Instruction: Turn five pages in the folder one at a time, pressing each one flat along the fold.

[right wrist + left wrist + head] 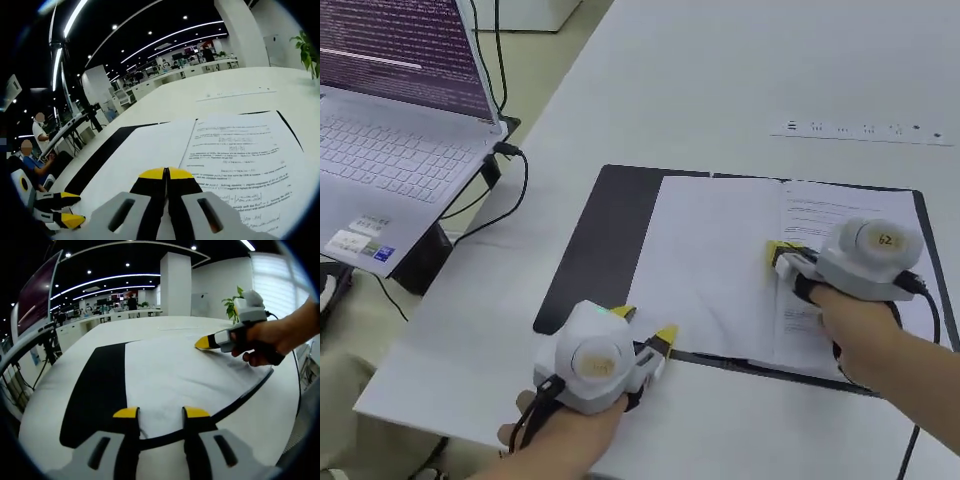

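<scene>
Folder (605, 240) paper is met at the fold by the right gripper (166, 173), whose fingers (150, 185) are drawn shut with nothing held between them. Their yellow tips are set at the fold line, where a blank sheet (715, 260) on the left meets a printed page (835, 215) on the right. Whether the tips are pressed down or merely laid there cannot be told.

The fingers (127, 432) of the left gripper (161, 413) are held apart, with nothing gripped. They are placed at the near edge of the blank sheet, where the folder's black rim is seen passing beneath them. Contact with the paper cannot be judged.

Both grippers are carried in a person's hands, the right hand (850, 320) being stretched across the printed page. The folder is laid open and flat on a white table (720, 80), with a strip of black inner cover left exposed beside the blank sheet.

A white power strip (860, 130) is seen on the table beyond the folder's far edge. An open laptop (390, 150) is seen off to the left, well apart from the folder.
</scene>
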`<state>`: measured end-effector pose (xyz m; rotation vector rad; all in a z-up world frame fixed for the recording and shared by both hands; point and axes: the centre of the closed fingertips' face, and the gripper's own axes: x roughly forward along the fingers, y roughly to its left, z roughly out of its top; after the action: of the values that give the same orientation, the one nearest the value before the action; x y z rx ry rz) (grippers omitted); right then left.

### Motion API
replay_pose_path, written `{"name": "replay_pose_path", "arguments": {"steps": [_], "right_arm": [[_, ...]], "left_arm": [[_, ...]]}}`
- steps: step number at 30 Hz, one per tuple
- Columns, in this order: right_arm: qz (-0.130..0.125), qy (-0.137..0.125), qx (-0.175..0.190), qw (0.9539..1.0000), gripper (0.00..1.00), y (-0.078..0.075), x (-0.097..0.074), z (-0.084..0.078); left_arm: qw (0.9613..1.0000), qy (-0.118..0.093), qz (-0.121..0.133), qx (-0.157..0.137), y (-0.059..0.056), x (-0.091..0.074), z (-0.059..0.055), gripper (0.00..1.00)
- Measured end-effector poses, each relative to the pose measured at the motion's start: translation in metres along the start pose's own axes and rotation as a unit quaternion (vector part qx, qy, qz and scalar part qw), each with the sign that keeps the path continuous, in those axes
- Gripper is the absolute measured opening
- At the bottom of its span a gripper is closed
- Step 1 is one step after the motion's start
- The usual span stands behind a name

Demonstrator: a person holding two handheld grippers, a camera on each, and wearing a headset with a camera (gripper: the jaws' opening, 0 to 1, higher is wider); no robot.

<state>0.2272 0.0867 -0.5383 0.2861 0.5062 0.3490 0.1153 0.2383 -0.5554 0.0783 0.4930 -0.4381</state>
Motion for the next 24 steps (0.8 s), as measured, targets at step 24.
{"name": "replay_pose_path", "arguments": {"steps": [24], "right_arm": [[-0.018,-0.013,0.005,0.9997,0.00,-0.036,0.064,0.043]], "left_arm": [[0.9999,-0.012,0.001,-0.004,0.001,0.001,-0.001,0.33]]}}
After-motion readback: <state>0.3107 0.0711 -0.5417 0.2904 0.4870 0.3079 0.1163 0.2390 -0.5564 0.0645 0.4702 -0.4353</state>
